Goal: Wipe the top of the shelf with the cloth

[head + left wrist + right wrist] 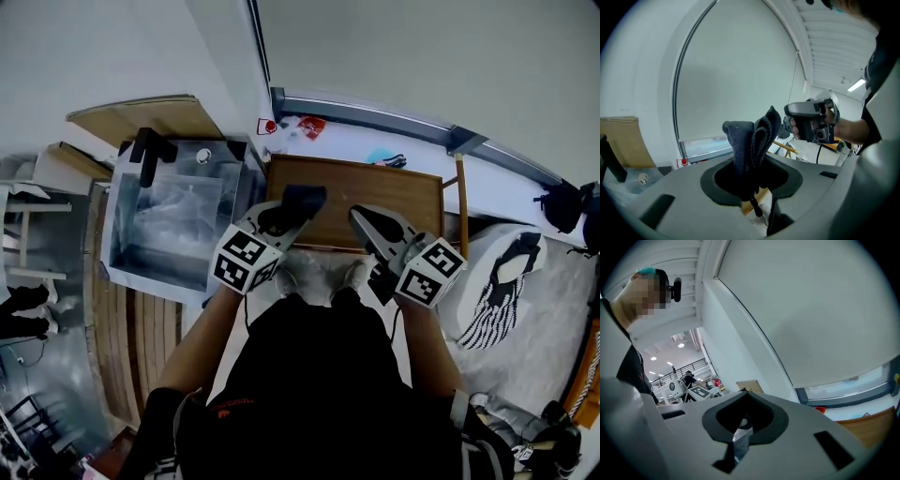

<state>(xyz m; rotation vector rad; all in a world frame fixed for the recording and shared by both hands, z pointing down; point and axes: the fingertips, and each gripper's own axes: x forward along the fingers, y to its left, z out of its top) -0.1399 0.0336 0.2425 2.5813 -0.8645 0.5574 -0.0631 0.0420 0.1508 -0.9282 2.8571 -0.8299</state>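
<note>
Two grippers are held out over the wooden shelf top (398, 192), one in each of the person's hands. The left gripper (292, 212) is clamped on the dark cloth (311, 196), which stands bunched and folded out of its jaws above the near left part of the shelf top; whether the cloth touches the wood I cannot tell. The right gripper (359, 217) is just to the right of it, jaws together with nothing between them, over the near edge of the shelf top. To the left of the shelf stands a shiny open box (131, 246). Beyond the shelf runs a white ledge (422, 150) below the wall, and a black-and-white patterned cushion (502, 286) lies to the right.
</note>
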